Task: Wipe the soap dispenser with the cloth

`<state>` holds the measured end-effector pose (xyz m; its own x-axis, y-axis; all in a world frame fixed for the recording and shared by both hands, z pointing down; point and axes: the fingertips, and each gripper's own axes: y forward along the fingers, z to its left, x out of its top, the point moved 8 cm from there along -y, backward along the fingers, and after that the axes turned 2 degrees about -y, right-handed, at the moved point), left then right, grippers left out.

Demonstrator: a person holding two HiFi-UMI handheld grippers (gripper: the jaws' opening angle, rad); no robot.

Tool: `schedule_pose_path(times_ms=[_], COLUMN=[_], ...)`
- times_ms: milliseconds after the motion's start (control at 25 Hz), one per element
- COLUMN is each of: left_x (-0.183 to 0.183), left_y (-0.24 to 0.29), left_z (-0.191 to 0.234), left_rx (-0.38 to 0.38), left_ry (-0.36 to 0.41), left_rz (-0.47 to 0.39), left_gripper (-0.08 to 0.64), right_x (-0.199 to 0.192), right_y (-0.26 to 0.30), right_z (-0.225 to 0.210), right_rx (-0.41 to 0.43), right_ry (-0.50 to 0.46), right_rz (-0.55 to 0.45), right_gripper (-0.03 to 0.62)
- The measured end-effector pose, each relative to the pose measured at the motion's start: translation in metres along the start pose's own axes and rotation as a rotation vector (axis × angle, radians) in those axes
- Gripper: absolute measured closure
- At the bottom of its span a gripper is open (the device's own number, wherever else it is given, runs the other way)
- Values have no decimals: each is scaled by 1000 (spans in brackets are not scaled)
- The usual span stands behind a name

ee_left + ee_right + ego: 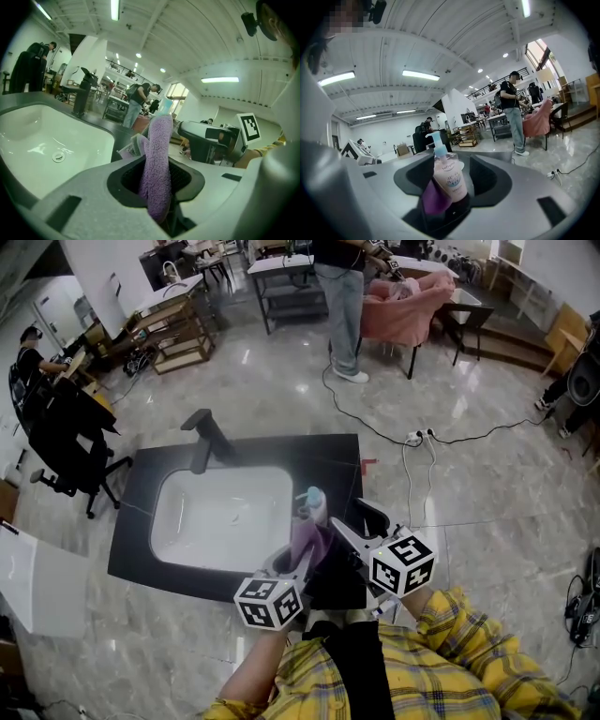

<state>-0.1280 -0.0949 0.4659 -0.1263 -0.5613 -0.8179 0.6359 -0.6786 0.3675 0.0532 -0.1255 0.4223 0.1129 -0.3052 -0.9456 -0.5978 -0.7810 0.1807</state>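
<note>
Here, the left gripper had its jaws pinched on a purple cloth, which stood up out of the gap as a thick, fuzzy fold. The right gripper was closed on the lower body of the soap dispenser, a clear bottle of pinkish liquid with a pale blue pump on top; its jaws stood wide to take the bottle's width. From the right gripper view the bottle leaned a little, and the cloth showed pressed against its lower left side, between the bottle and the left-hand jaw.

In the head view the two grippers met close in front of the person, over the near right part of a dark countertop. The dispenser was just beside the right rim of the white sink, with the cloth covering its near side below the pump. Whether its base rested on the counter could not be told. A black faucet stood at the far edge of the sink. Farther off, on the glossy floor, a person stood by a pink chair
</note>
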Motion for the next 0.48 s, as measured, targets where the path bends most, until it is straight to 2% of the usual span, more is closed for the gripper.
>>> schedule_pose_path(times_ms=[160,480], left_x=[-5,-8], left_y=[3,11], left_z=[9,24], left_rx=[23,49], left_ry=[48,71], left_rz=[47,109], left_gripper=[480,480], right_x=[-2,-4], right_y=[-1,0], right_z=[0,-2], right_rx=[4,39], right_ry=[2,20], right_rz=[1,18], right_gripper=[367,368])
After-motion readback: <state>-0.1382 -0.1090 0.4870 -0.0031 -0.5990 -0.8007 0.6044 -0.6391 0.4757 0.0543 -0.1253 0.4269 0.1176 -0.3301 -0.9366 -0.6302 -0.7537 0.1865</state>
